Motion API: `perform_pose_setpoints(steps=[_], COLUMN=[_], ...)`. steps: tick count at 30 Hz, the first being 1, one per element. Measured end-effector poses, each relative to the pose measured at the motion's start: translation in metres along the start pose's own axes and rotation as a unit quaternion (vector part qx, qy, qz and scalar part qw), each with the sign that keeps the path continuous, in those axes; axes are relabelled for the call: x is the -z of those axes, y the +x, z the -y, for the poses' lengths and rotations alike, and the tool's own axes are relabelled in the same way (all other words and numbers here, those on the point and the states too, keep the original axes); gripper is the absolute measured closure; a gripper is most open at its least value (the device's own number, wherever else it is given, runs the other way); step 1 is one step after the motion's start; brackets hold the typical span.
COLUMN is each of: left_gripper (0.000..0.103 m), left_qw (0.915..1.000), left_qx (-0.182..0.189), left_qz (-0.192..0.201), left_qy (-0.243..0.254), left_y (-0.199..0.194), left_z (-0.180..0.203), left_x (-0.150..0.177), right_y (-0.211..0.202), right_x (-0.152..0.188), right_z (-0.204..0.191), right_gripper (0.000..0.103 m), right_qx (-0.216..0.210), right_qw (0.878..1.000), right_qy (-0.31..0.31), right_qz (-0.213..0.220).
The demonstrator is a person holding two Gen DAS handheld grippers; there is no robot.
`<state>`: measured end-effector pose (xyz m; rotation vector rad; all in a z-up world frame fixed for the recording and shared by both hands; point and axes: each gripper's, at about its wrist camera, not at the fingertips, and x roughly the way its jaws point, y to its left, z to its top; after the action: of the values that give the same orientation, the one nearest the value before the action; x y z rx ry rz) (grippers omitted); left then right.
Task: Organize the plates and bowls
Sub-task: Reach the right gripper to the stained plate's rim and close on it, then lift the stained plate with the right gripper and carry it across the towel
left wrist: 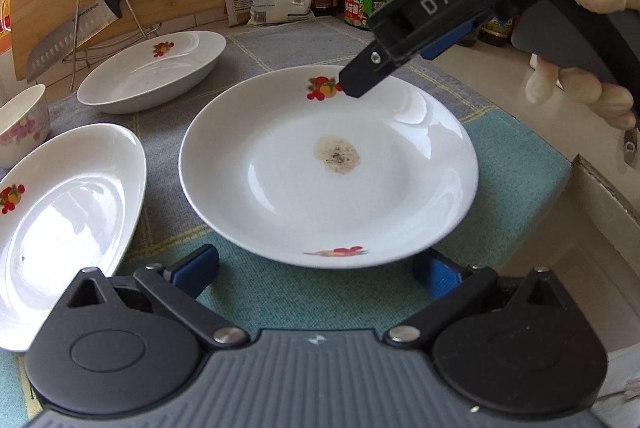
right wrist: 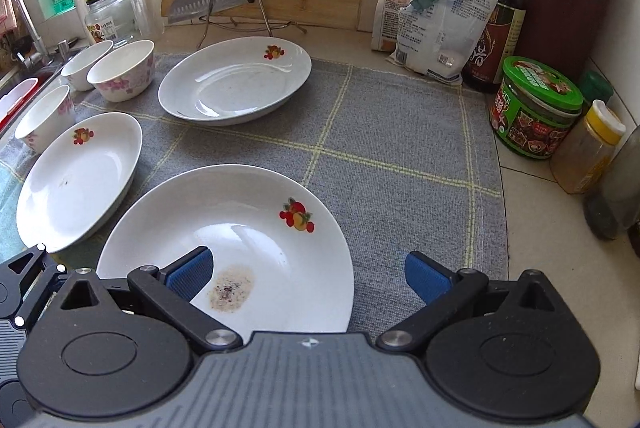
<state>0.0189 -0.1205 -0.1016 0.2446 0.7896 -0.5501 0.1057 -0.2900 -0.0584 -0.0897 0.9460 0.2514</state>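
Both grippers stand with their jaws spread wide and nothing between them. The left gripper (left wrist: 316, 270) faces the near rim of the stained plate (left wrist: 328, 164), which lies flat on the grey mat (right wrist: 400, 148) just ahead of its blue pads and centred between them. The right gripper (right wrist: 308, 276) hangs over the same plate from the opposite side, its left pad above the plate's well near the brown stain (right wrist: 232, 286), its right pad out over bare mat. The step in hand looks like picking this plate up to stack it, and one jaw would do best to slide low under the rim while the other comes down on the lip, pinching the edge rather than the slippery well, and then lifting level. Two more plates lie ahead and to the left of the right jaws, the nearer plate (right wrist: 78, 180) close beside the stained one and the farther plate (right wrist: 236, 80) beyond it, with the bowls (right wrist: 122, 70) further left still. The near rim of the stained plate is hidden behind the right gripper's body, the leftmost bowl is cut off at the frame edge, and whether the right gripper's left pad touches the glaze cannot be told.
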Motion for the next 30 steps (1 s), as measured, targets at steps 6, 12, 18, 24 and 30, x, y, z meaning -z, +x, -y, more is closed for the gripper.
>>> perform_pose_setpoints(steps=[6,12,18,24,30], left_gripper=[0.0,0.0,0.0,0.0,0.0], left_qw=[1.0,0.9999,0.9999,0.9996,0.9989], left_qx=[0.003,0.005,0.006,0.013,0.024], left_qz=[-0.006,-0.006,0.01,0.016,0.026], left_qy=[0.005,0.008,0.009,0.017,0.031], left_y=[0.005,0.005,0.003,0.002,0.003], left_z=[-0.002,-0.002,-0.003,-0.004,-0.006], left_x=[-0.006,-0.007,-0.003,-0.001,-0.002], right_y=[0.013,0.019,0.026,0.035,0.043], right_x=[0.003,0.001,-0.002,-0.006,-0.012], right_z=[0.004,0.002,0.001,0.008,0.018], right_gripper=[0.0,0.0,0.0,0.0,0.0], right_qx=[-0.029,-0.065,-0.093,-0.138,-0.183], right_qw=[0.999,0.997,0.994,0.988,0.981], right_qy=[-0.008,-0.021,-0.043,-0.054,-0.05], right_qz=[-0.016,-0.021,-0.026,-0.037,-0.047])
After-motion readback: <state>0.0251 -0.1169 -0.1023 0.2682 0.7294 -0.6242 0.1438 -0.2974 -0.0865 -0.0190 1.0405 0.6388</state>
